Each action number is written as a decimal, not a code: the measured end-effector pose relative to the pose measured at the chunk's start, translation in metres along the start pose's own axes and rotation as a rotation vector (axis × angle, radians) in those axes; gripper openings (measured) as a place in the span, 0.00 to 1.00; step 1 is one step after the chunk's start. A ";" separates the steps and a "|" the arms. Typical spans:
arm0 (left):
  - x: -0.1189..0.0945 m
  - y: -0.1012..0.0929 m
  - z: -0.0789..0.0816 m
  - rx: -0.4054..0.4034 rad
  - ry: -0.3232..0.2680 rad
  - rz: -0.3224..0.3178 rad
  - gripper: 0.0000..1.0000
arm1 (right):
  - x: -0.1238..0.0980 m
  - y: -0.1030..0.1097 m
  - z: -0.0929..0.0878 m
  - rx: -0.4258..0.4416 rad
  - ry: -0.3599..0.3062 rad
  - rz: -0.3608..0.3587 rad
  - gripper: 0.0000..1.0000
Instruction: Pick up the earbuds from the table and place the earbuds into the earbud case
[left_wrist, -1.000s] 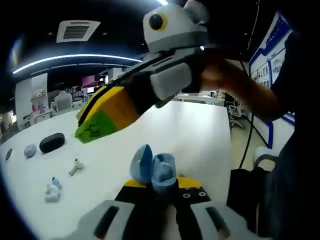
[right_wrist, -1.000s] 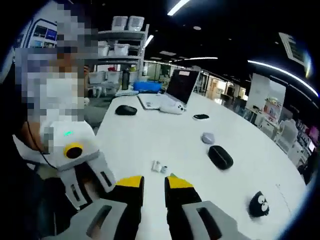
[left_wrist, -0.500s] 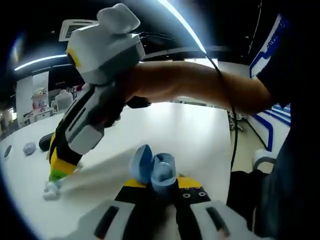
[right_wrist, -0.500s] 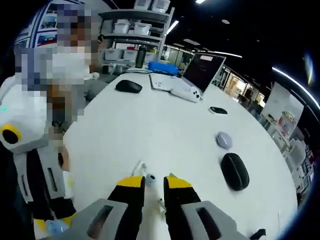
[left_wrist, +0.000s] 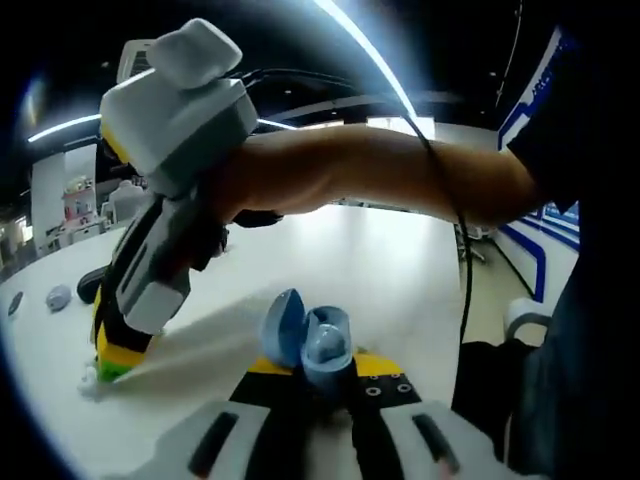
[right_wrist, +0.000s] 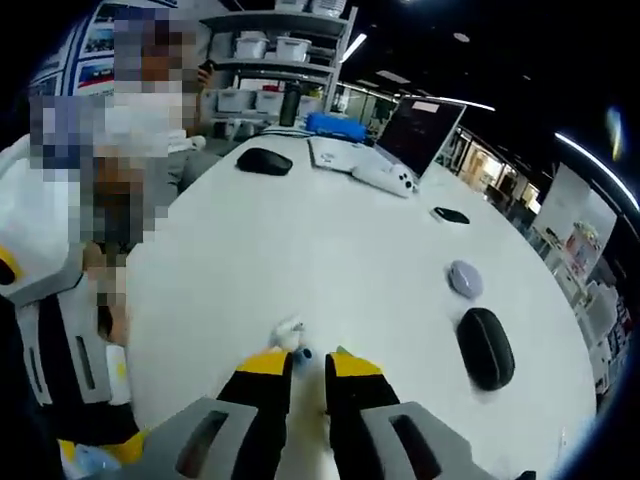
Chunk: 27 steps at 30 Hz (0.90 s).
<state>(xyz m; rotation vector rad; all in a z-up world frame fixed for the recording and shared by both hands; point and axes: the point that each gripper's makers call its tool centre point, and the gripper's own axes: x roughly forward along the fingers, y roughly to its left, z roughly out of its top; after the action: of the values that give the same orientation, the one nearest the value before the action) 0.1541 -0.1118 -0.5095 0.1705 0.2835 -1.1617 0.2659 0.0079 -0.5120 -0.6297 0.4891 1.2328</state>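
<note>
Left gripper view, nearest: left tool (left_wrist: 322, 368), jaws pressed on an open blue earbud case (left_wrist: 308, 340), lid raised toward the left, cavity facing the camera. Beyond, on the white desk (left_wrist: 380, 270): right tool (left_wrist: 112, 362) reaching in from above, yellow and green tips down at the desk surface at the left edge, touching or just over a small white earbud (left_wrist: 90, 378) there; jaw gap not readable from this side. Held by a person's hand (left_wrist: 235, 180) and bare forearm stretching to the right. Farther left: black oval case (left_wrist: 92, 284), small grey item (left_wrist: 59, 297) beside it, both well apart from the blue case. Background: lit ceiling strips, shelving, blue wall panel at right.

Right gripper view, nearest: right tool (right_wrist: 307, 368), yellow-tipped jaws narrowly spread, a white earbud (right_wrist: 290, 332) with a bluish tip lying right at the tips, between and just ahead of them; actual grip not discernible. Lower left: left tool's white and grey body (right_wrist: 60, 340), blue case corner (right_wrist: 92, 458) at the bottom edge. Mid-distance right: black oval case (right_wrist: 485, 347), grey rounded item (right_wrist: 464, 277) just beyond it, small dark flat item (right_wrist: 451, 214) farther on. Far: black mouse (right_wrist: 265, 161), white controller (right_wrist: 385, 178) beside an open laptop (right_wrist: 420, 130), shelves with bins behind.
</note>
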 end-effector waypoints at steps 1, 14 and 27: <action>0.000 0.000 0.000 0.000 0.000 0.000 0.19 | 0.002 0.001 0.001 -0.012 0.001 0.005 0.13; 0.000 0.001 0.000 -0.002 -0.001 0.001 0.19 | -0.005 -0.005 0.001 0.048 -0.025 -0.003 0.08; 0.001 0.000 0.000 -0.004 -0.002 -0.001 0.19 | -0.020 0.002 -0.016 0.014 0.042 -0.022 0.12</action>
<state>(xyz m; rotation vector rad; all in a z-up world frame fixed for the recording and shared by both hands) 0.1547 -0.1129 -0.5095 0.1658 0.2841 -1.1624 0.2587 -0.0166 -0.5115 -0.6488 0.5244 1.1962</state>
